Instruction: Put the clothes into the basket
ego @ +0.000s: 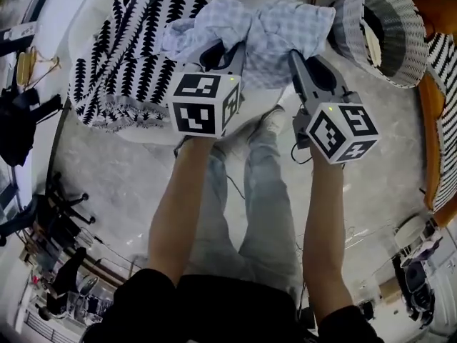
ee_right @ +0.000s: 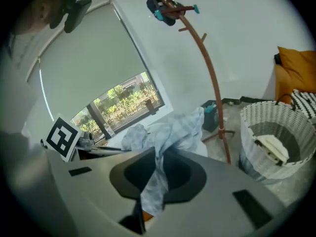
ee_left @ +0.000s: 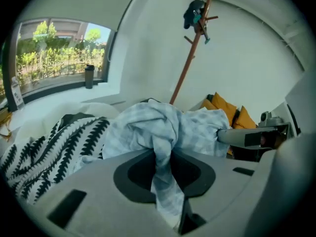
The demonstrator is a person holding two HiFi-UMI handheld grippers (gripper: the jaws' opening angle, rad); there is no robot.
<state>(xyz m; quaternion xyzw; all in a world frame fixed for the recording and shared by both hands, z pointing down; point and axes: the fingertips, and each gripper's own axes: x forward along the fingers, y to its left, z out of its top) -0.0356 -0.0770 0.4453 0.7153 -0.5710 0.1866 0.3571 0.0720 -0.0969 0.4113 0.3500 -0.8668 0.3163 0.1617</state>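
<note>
Transport of the pale blue checked garment (ego: 250,27) to the basket (ego: 382,31) is the step in hand, as I judge it. My left hand-held gripper (ego: 216,51) has its jaws pinched nearly together on a twisted fold of the cloth. My right hand-held gripper (ego: 295,54) is clamped just as narrowly on another fold. The garment is bunched between the two and just beyond them, held clear of the floor, and a strip of it trails back through each pair of jaws.

The white woven basket stands on the floor to the right of my right hand-held gripper, near the cloth but apart from it. Something pale (ee_right: 270,148) already lies inside it. A black-and-white patterned garment (ego: 128,56) is draped over the white surface (ego: 75,16) to my left, close beside the blue one; whether the two touch I cannot tell.

For the next move I think both hands must go right together until the bundle hangs over the basket's mouth, then lower. After that both pairs of jaws should open at once, so the cloth drops inside and does not drape over the rim. The patterned garment looks to be the one left to fetch.
</note>
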